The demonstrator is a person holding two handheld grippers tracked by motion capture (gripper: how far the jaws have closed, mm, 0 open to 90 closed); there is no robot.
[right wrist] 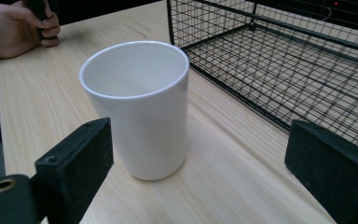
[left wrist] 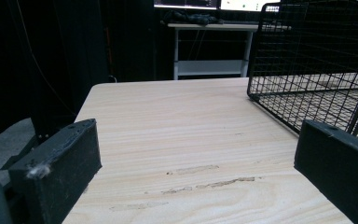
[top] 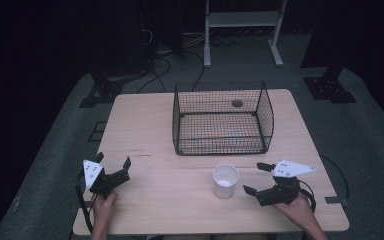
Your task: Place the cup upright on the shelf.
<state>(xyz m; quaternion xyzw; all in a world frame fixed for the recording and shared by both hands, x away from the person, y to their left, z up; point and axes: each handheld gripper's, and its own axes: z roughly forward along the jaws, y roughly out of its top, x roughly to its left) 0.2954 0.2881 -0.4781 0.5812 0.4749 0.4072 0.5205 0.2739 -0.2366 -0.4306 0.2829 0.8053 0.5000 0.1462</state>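
Observation:
A white cup [top: 225, 180] stands upright on the wooden table [top: 150, 140], just in front of a black wire basket [top: 222, 119]. My right gripper [top: 258, 178] is open, a short way right of the cup, its jaws pointing at it. In the right gripper view the cup [right wrist: 140, 107] stands a little ahead of the jaws, nearer the left one, and the gripper [right wrist: 205, 154] holds nothing. My left gripper [top: 114, 161] is open near the front left of the table, empty. In the left gripper view the gripper [left wrist: 191, 163] has only bare table [left wrist: 168, 121] between its jaws.
The wire basket [left wrist: 317, 70] looks empty and has a dark hole in the table behind it [top: 237, 103]. A white shelf frame [top: 242, 25] and cables lie on the floor beyond the table. A hand [right wrist: 18, 28] rests on the table's far side in the right gripper view.

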